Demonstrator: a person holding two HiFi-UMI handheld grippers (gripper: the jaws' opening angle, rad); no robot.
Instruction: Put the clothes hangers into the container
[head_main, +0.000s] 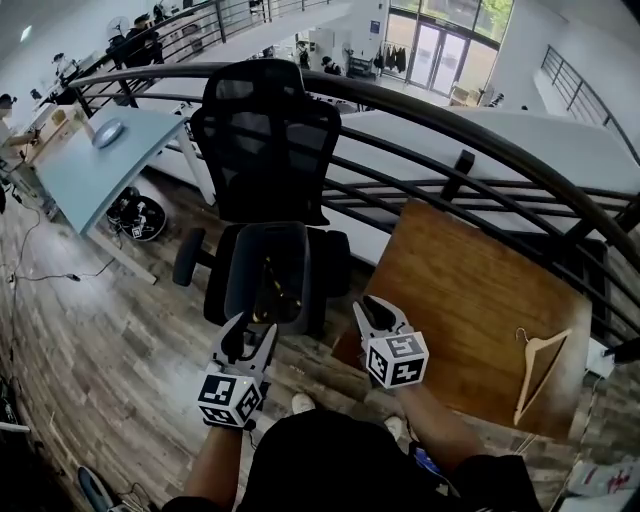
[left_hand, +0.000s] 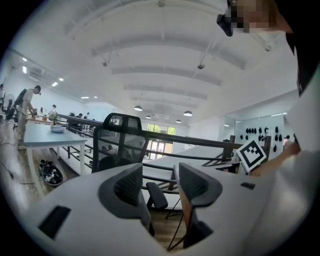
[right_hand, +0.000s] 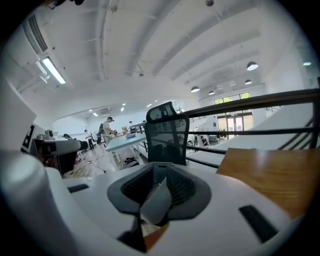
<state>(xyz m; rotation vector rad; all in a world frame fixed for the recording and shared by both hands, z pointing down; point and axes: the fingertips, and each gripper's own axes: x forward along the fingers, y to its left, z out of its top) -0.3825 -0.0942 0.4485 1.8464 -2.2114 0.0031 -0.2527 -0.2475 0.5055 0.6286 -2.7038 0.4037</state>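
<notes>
A grey container (head_main: 238, 275) stands on the seat of a black office chair (head_main: 265, 130), and something yellowish (head_main: 277, 288) lies inside it. One wooden clothes hanger (head_main: 537, 368) rests on the wooden table (head_main: 460, 290) at the right. My left gripper (head_main: 252, 328) hovers just in front of the container; in the left gripper view (left_hand: 159, 175) its jaws stand apart with nothing between them. My right gripper (head_main: 372, 303) is beside the container at the table's left edge. In the right gripper view (right_hand: 159, 187) its jaws stand close together, with a pale grey shape in the slit that I cannot identify.
A curved black railing (head_main: 450, 120) runs behind the chair and table. A pale blue desk (head_main: 95, 160) stands at the far left, with cables on the wood floor (head_main: 110, 340) beside it. The chair (left_hand: 120, 140) fills the middle of the left gripper view. People work at distant desks.
</notes>
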